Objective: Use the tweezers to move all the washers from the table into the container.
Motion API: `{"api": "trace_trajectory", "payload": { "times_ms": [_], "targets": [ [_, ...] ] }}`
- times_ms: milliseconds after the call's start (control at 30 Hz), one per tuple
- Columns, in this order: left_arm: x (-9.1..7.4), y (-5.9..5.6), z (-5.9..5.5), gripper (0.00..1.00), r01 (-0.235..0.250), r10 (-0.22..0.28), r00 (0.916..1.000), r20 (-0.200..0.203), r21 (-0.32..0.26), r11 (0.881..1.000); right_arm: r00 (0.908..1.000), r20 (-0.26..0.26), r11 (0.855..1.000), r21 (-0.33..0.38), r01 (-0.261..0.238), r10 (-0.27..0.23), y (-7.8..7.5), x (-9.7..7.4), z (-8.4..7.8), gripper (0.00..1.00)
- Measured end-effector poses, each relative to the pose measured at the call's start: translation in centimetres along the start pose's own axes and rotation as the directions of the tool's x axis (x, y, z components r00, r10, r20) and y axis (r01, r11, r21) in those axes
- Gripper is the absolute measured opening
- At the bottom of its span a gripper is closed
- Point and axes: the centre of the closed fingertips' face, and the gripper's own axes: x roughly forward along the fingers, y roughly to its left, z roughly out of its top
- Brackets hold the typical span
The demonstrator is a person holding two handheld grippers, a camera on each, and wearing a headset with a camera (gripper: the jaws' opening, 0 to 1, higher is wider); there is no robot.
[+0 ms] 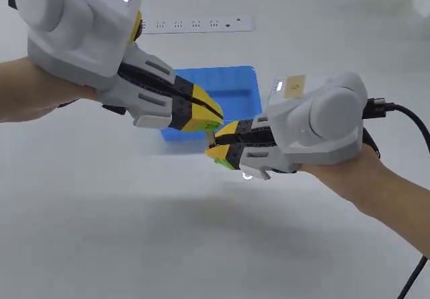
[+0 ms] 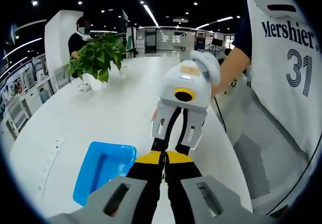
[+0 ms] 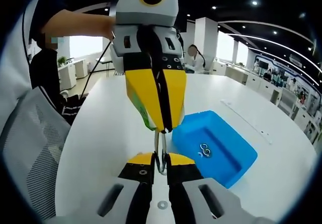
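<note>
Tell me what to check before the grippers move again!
1. Tweezers gripped in the left gripper jaws: ok.
2. Right gripper jaws closed around the tweezers' lower end: ok.
3. Anything pinched in the tweezers: cannot tell.
4. All washers off the table: not ok, one loose washer lies below the right gripper.
5. Blue container close by and open, with stored washers inside: ok.

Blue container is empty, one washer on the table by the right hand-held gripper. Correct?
No: the blue container holds washers, as the right gripper view shows. The rest stands: one washer on the table by the right hand-held gripper.
</note>
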Motion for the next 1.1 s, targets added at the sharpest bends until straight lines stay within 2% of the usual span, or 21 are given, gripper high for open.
{"api": "trace_trajectory", "payload": {
  "times_ms": [67,200,367,733,933,1067,1100],
  "targets": [
    [-0.7,0.7,-0.3,0.05,-0.008,0.008,1.0000,0.002,0.007,1.000,1.0000,0.002,1.000,-0.023,-0.006,0.006,-0.1,-0.1,0.7,0.10],
    [-2.2,1.4,0.3,0.05,-0.024,0.024,0.9997,0.004,0.026,0.999,0.9998,0.015,0.999,-0.050,-0.012,0.013,-0.5,-0.3,2.1,0.10],
    [-2.8,2.0,1.7,0.05,-0.029,0.030,0.9995,-0.014,0.064,0.998,0.9997,0.022,0.997,-0.077,-0.011,0.013,-1.2,-0.6,3.4,0.10],
    [-4.5,2.7,4.6,0.05,-0.048,0.049,0.9988,-0.005,0.120,0.992,0.9987,0.050,0.992,-0.128,-0.004,0.011,-2.5,-1.9,6.1,0.10],
    [-5.2,4.0,4.7,0.05,-0.060,0.062,0.9980,-0.011,0.132,0.989,0.9981,0.060,0.990,-0.142,-0.008,0.017,-3.5,-1.5,6.9,0.10],
    [-5.4,5.0,3.9,0.05,-0.071,0.074,0.9971,-0.016,0.122,0.990,0.9980,0.058,0.989,-0.149,-0.014,0.023,-4.2,-0.9,6.9,0.10],
    [-5.3,5.0,4.0,0.05,-0.076,0.078,0.9968,-0.015,0.119,0.990,0.9979,0.060,0.989,-0.146,-0.017,0.026,-4.4,-0.7,6.9,0.10]
  ]
}}
